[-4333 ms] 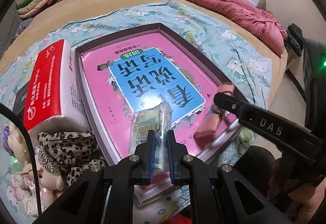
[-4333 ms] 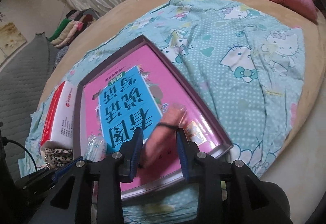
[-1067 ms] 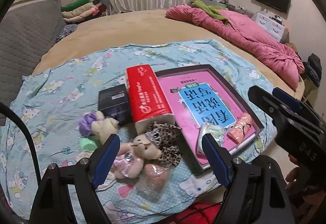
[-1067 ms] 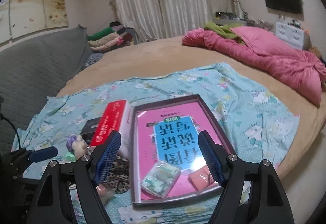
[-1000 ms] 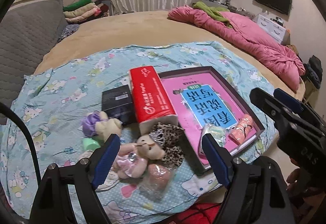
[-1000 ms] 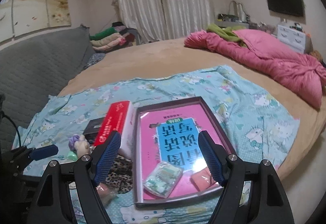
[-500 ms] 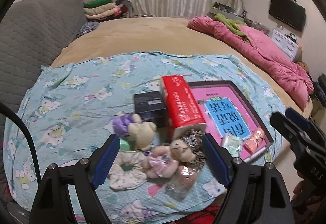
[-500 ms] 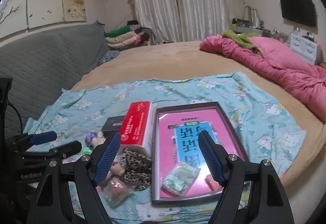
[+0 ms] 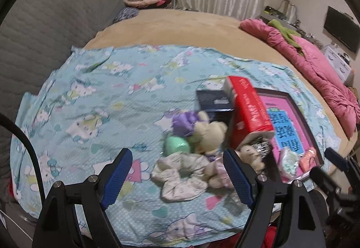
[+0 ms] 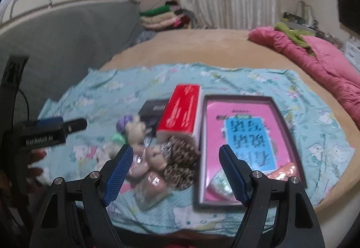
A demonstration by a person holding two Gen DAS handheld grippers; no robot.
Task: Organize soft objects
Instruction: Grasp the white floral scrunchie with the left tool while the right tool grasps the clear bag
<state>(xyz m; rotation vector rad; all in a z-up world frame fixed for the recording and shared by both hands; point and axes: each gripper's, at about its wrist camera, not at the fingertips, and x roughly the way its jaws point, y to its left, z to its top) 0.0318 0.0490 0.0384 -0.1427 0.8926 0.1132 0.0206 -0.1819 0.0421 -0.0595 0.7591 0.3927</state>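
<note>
A: Left gripper point(image 9: 177, 177) and right gripper point(image 10: 174, 171): state?

B: Both released, jaws spread wide, nothing between the pads. A few seconds earlier each pinched a small packet over the tray point(image 10: 290, 112); those two packets, pale green point(image 9: 289, 161) and orange point(image 9: 308, 158), now lie in its near corner, at about 4 o'clock from the left gripper.

A: And the views?

B: Both have drawn back and swung left, so the pile of soft things now sits ahead: white scrunchie point(image 9: 180, 177) at 12 o'clock of the left gripper, plush bear point(image 9: 209, 133) beyond it, leopard-print cloth point(image 10: 182, 158) by the red tissue box point(image 10: 182, 110).

A: Meaning?

B: Two items are stowed (probably); the pile comes next, the scrunchie likeliest.
</note>
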